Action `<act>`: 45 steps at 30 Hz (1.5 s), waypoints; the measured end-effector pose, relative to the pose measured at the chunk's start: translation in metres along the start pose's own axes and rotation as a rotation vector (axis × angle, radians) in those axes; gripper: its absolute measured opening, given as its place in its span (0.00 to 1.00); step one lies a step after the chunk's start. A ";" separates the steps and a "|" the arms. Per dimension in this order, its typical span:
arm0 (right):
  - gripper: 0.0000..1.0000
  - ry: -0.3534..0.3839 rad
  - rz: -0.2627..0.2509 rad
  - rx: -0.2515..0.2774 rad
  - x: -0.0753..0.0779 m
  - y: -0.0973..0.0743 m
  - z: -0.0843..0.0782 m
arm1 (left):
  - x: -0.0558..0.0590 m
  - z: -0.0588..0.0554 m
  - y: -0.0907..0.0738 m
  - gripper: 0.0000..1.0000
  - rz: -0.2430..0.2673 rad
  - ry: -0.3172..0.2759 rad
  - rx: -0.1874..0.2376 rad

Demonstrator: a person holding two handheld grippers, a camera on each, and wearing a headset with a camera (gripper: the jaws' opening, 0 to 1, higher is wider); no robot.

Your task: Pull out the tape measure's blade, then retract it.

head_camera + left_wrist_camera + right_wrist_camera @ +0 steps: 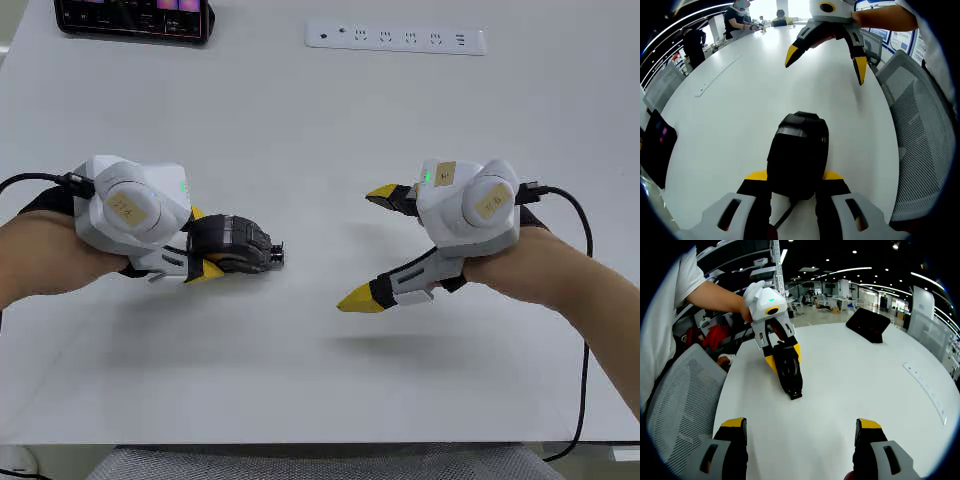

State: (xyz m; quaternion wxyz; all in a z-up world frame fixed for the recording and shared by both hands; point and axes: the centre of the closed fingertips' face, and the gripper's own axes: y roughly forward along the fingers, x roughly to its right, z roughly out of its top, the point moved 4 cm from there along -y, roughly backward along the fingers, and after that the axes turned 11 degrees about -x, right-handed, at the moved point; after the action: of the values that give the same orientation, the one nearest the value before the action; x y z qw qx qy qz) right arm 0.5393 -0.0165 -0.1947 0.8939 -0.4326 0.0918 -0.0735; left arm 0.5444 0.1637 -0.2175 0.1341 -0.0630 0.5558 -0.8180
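Clamping a black tape measure point(240, 245) over the white surface point(300, 120), the left gripper point(203, 243) has its fingers closed on the case, with the blade tip facing the other gripper. The right gripper point(369, 246) hovers nearby, fingers spread wide, holding nothing. The blade looks fully wound in. Risk: the small tip is easily missed or slips free, and a hard pull could twist the case loose.
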 end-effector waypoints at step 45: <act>0.42 -0.095 0.042 0.076 -0.002 0.058 0.026 | -0.001 -0.001 0.001 0.28 -0.014 0.103 0.004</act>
State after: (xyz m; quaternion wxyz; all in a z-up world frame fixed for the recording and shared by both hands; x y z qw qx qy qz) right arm 0.5458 0.0393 -0.2238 0.9144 -0.3993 0.0557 -0.0374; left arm 0.5453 0.1640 -0.2189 0.0995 -0.0245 0.5599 -0.8222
